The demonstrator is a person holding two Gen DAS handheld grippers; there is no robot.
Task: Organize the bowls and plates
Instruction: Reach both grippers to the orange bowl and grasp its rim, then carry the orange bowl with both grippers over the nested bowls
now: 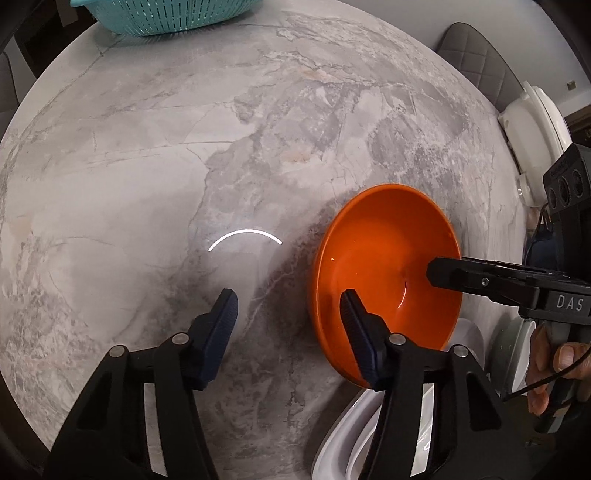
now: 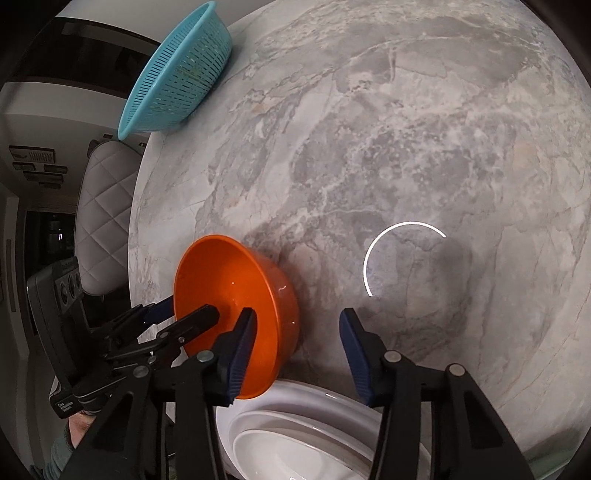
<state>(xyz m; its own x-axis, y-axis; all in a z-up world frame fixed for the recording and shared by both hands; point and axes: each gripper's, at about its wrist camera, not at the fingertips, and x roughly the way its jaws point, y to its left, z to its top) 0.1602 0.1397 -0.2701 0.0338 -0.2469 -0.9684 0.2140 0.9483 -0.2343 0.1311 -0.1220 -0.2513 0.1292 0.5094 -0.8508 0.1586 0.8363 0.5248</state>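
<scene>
An orange bowl [image 1: 384, 258] [image 2: 236, 288] sits tilted on the marble table [image 1: 147, 147], its near edge over a stack of white plates [image 2: 295, 424] [image 1: 343, 443]. My left gripper [image 1: 290, 314] [image 2: 184, 312] is open and straddles the bowl's left rim: one finger is inside, and the other stands well clear over the table. My right gripper [image 2: 297, 332] is open too and straddles the opposite wall. Its inner finger [image 1: 443, 273] reaches into the bowl, and its outer pad stays apart from the bowl's outside.
A teal colander [image 1: 159, 14] [image 2: 177, 74] stands at the table's far edge. Quilted grey chairs [image 1: 476, 59] [image 2: 103, 206] flank the table. A white lidded container [image 1: 535, 129] lies at the right edge in the left wrist view. More pale dishes [image 1: 511, 350] sit near a hand.
</scene>
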